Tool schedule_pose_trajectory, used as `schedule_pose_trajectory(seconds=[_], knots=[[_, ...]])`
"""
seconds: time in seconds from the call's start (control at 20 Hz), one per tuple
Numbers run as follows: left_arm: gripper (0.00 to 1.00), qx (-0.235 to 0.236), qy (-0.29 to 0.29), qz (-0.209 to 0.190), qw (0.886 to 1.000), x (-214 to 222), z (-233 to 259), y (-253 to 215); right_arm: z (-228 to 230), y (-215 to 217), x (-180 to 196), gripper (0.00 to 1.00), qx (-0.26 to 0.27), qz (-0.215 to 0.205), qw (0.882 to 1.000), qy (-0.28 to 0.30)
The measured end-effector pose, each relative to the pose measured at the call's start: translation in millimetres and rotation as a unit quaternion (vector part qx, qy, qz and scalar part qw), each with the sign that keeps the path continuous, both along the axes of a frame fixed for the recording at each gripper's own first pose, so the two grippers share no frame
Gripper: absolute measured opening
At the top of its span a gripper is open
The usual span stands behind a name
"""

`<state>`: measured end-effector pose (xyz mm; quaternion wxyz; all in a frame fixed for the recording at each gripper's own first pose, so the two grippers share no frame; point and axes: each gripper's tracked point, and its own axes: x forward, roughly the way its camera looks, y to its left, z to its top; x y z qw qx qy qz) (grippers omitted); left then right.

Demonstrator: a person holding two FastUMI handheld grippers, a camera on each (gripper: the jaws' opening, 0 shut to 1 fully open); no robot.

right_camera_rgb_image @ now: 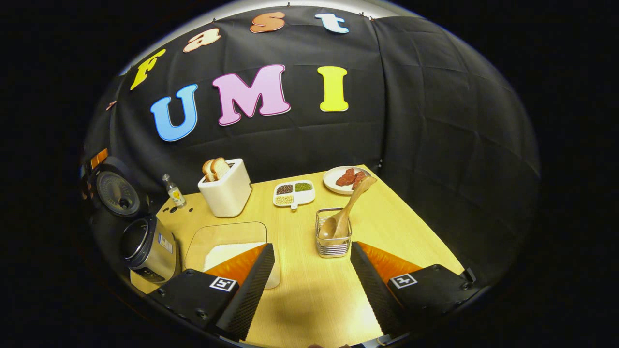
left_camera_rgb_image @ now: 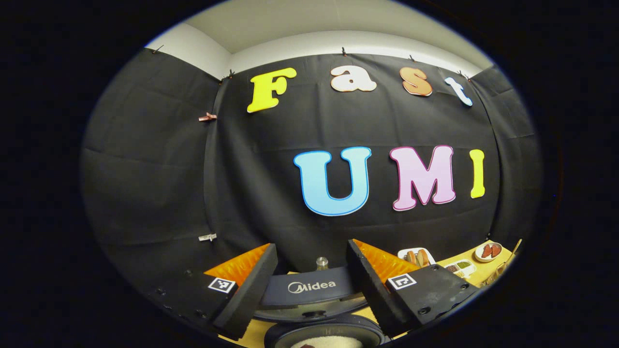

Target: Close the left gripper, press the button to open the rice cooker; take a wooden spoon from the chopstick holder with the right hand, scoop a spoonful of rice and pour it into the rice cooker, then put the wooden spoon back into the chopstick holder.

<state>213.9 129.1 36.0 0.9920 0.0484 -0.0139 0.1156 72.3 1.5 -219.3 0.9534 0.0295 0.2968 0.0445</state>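
The rice cooker (right_camera_rgb_image: pixel 147 249) stands at the table's left edge with its lid (right_camera_rgb_image: pixel 116 193) raised. In the left gripper view the raised lid (left_camera_rgb_image: pixel 309 287) is just beyond my left gripper (left_camera_rgb_image: pixel 311 247), which is open and empty above the pot's rim (left_camera_rgb_image: pixel 290 333); something white shows in the pot. The wooden spoon (right_camera_rgb_image: pixel 349 203) leans in the wire chopstick holder (right_camera_rgb_image: pixel 332 244), bowl end down. My right gripper (right_camera_rgb_image: pixel 312 246) is open and empty, a short way in front of the holder. A clear container of rice (right_camera_rgb_image: pixel 227 251) lies at its left finger.
A white toaster (right_camera_rgb_image: pixel 225 193) with bread, a small bottle (right_camera_rgb_image: pixel 173 191), a divided dish (right_camera_rgb_image: pixel 294 193) of beans and a plate (right_camera_rgb_image: pixel 333 180) of red pieces stand along the back of the yellow table (right_camera_rgb_image: pixel 406 227). Black cloth walls close the back and right.
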Motion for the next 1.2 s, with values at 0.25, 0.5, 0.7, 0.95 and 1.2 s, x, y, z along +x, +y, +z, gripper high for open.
schedule_pose_trajectory(seconds=[0.25, 0.5, 0.7, 0.95, 1.2], knots=[[1.00, -0.061, 0.093, 0.014, 0.994, -51, -39, -23, -6, 12, 0, 0.99, 0.017, 0.023, 1.000, 0.007], [1.00, -0.090, 0.170, 0.030, 0.981, -99, -101, -46, -25, 17, -12, 0.99, 0.034, 0.041, 0.998, 0.039], [1.00, -0.099, 0.203, 0.038, 0.973, -125, -156, -59, -36, 13, -21, 0.99, 0.040, 0.047, 0.996, 0.060], [1.00, -0.103, 0.211, 0.045, 0.971, -133, -202, -62, -47, 11, -33, 0.99, 0.037, 0.055, 0.994, 0.090], [1.00, -0.091, 0.202, 0.048, 0.974, -133, -218, -63, -46, 21, -44, 0.99, 0.019, 0.079, 0.992, 0.100]])
